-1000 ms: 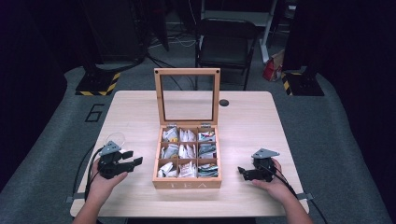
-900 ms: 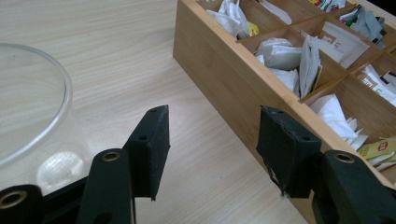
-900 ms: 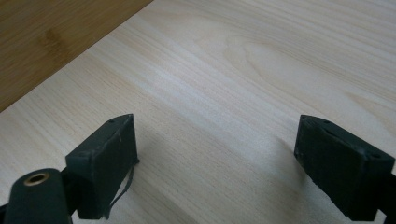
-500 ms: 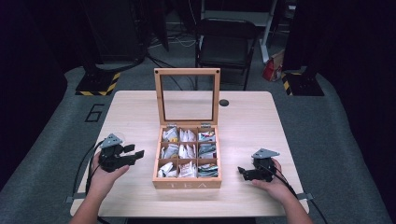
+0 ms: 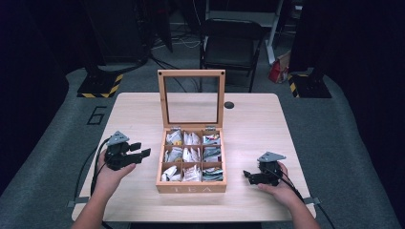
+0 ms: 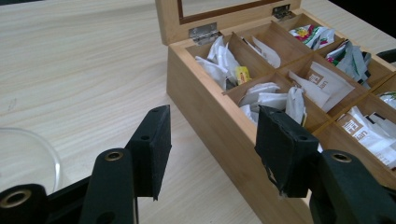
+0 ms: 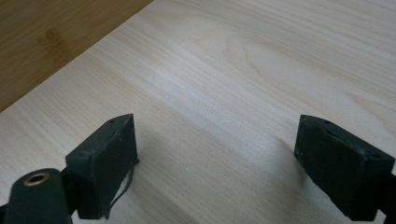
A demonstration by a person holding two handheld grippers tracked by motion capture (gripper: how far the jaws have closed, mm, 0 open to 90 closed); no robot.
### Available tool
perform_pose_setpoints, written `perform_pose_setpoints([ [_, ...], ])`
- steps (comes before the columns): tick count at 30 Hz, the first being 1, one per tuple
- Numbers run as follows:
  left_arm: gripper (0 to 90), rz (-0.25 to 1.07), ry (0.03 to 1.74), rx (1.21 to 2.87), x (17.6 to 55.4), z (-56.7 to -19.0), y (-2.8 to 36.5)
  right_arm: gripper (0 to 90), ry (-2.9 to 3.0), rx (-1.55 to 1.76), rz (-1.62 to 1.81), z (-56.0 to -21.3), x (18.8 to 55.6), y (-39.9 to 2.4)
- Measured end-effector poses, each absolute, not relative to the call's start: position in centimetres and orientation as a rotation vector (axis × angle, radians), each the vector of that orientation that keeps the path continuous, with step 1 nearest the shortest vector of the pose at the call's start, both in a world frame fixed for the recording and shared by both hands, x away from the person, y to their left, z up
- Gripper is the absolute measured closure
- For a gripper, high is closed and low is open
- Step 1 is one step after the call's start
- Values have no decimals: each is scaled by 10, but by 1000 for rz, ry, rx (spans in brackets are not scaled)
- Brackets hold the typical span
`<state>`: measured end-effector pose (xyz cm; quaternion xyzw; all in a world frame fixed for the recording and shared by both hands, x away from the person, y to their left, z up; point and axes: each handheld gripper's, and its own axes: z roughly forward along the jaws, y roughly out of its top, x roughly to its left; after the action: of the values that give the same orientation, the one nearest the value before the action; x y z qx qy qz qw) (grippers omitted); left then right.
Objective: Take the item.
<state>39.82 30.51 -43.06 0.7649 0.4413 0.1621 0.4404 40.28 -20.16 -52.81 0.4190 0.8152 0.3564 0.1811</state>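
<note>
A wooden tea box (image 5: 191, 187) stands at the middle of the table with its glass lid (image 5: 191, 98) upright. Its nine compartments hold paper tea bags (image 5: 191, 155). My left gripper (image 5: 141, 149) hovers just left of the box, open, with nothing between its fingers. In the left gripper view my left gripper (image 6: 212, 119) points at the box's near left wall (image 6: 205, 102), with tea bags (image 6: 268, 93) beyond. My right gripper (image 5: 247, 175) rests right of the box, open and pointing toward it. In the right gripper view my right gripper (image 7: 215, 121) has bare tabletop between its fingers.
A clear round glass rim (image 6: 28, 158) lies on the table (image 5: 258, 129) beside my left gripper. A small black round fitting (image 5: 229, 105) sits behind the box. A folding chair (image 5: 231, 43) stands beyond the far edge. Cables trail off the near edge.
My left hand has lifted its gripper off the table and brought it a little toward the box. The right gripper has stayed where it was.
</note>
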Motion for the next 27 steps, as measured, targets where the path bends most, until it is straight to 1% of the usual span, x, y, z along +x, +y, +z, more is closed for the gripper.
perform_pose_setpoints([
  [11, 457, 404, 1041, 1930, 403, -422, 287, 125, 2301, 1185, 1006, -528, 403, -201],
  [27, 495, 390, 980, 1982, 412, -420, 266, 125, 2305, 1182, 1009, -528, 403, -202],
])
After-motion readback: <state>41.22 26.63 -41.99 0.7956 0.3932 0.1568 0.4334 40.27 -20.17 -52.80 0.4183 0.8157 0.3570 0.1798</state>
